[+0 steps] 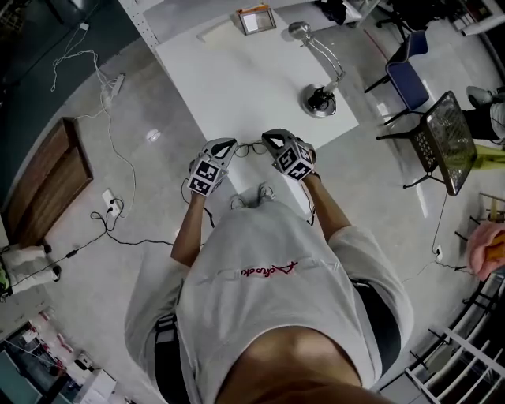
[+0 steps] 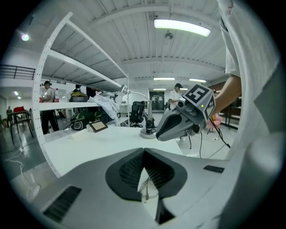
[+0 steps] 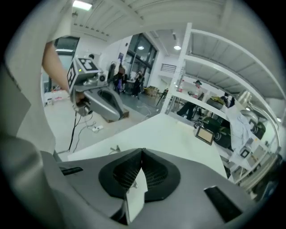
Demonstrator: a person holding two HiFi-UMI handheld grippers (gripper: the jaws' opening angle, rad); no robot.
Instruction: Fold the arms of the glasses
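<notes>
Thin-framed glasses (image 1: 251, 147) hang in the air between my two grippers, over the near corner of the white table (image 1: 237, 87). My left gripper (image 1: 230, 147) is shut, and in the left gripper view a clear part of the glasses (image 2: 145, 188) sits pinched between its ribbed pads (image 2: 129, 172). My right gripper (image 1: 269, 142) is also shut; a thin piece of the glasses (image 3: 133, 183) shows between its pads, beside a pale flat strip. Each gripper view shows the other gripper: the right gripper (image 2: 166, 129) and the left gripper (image 3: 117, 115).
A desk lamp (image 1: 319, 99) stands on the table's right side and a small framed tablet (image 1: 256, 19) at its far end. A blue chair (image 1: 407, 77) and a wire-mesh chair (image 1: 447, 140) stand to the right. Cables and a power strip (image 1: 111, 205) lie on the floor at left.
</notes>
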